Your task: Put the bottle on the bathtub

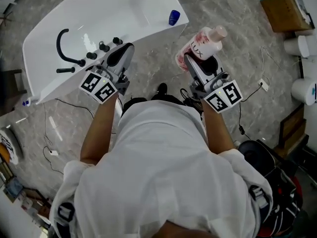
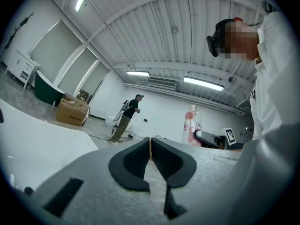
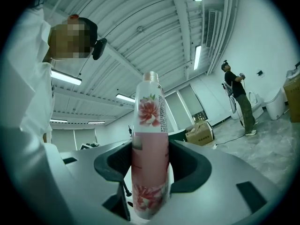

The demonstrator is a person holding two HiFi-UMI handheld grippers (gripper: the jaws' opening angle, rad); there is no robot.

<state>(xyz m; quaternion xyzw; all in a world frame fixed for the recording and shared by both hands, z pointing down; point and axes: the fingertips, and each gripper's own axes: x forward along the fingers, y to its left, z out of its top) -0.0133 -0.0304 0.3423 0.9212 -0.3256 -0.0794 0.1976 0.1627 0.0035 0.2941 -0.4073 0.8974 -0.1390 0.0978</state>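
Right hand-held gripper point(image 3: 150, 170) is clamped on the tall pink-and-white plastic bottle with a flower print point(image 3: 150, 139). Pads sit on both sides of the lower body, and the bottle stands upright along the jaws with the cap end pointing away. In the head view the bottle is at about 1 o'clock from the person, held in the air over the grey marbled floor point(image 1: 237, 38). It is not on the white bathtub point(image 1: 114, 9) and sits well apart from its near corner. The tub lies at 10 to 11 o'clock. A black curved faucet point(image 1: 62, 43) and a row of black knobs point(image 1: 104, 46) are on its near deck. A small blue object point(image 1: 174, 17) sits on the corner at 12 o'clock. Left hand-held gripper point(image 2: 151, 156) is narrow, pad tips touching and nothing between them. In the head view it hangs over the tub's near edge, just beside the knobs. A brown cardboard box point(image 1: 282, 9) is at 2 o'clock. A person in dark clothes point(image 3: 236, 97) stands in the background of the right gripper view.
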